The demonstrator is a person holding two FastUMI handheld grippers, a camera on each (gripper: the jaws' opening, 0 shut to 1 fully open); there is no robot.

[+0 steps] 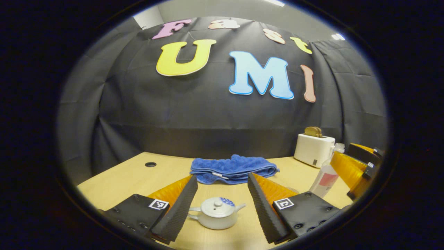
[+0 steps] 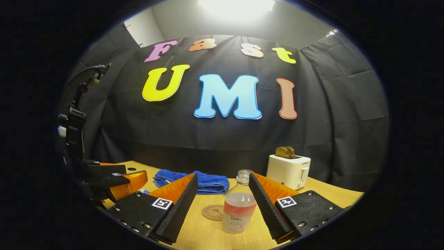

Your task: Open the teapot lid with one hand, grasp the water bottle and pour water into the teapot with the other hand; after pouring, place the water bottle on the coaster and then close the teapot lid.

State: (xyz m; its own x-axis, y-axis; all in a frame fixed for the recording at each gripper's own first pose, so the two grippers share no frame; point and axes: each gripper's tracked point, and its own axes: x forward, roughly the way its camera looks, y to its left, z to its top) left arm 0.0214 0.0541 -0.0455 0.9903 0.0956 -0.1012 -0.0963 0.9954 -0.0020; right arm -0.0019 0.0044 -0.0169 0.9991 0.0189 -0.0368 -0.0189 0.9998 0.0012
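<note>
Presently I am holding my left gripper (image 1: 222,205) spread wide over the wooden table (image 1: 121,180), its fingers flanking but not touching the white teapot (image 1: 216,218), whose lid (image 1: 216,206) is sitting closed on it. Behind the teapot a folded blue towel (image 1: 232,169) is lying, with a white toaster (image 1: 314,149) holding toast (image 1: 313,131) at the far right. I am keeping my right gripper (image 2: 223,205) equally wide, its fingers standing apart from either side of the uncapped water bottle (image 2: 239,208), which is standing upright and partly filled. Just beside the bottle, toward its left, a round coaster (image 2: 212,212) is lying flat on the table.
</note>
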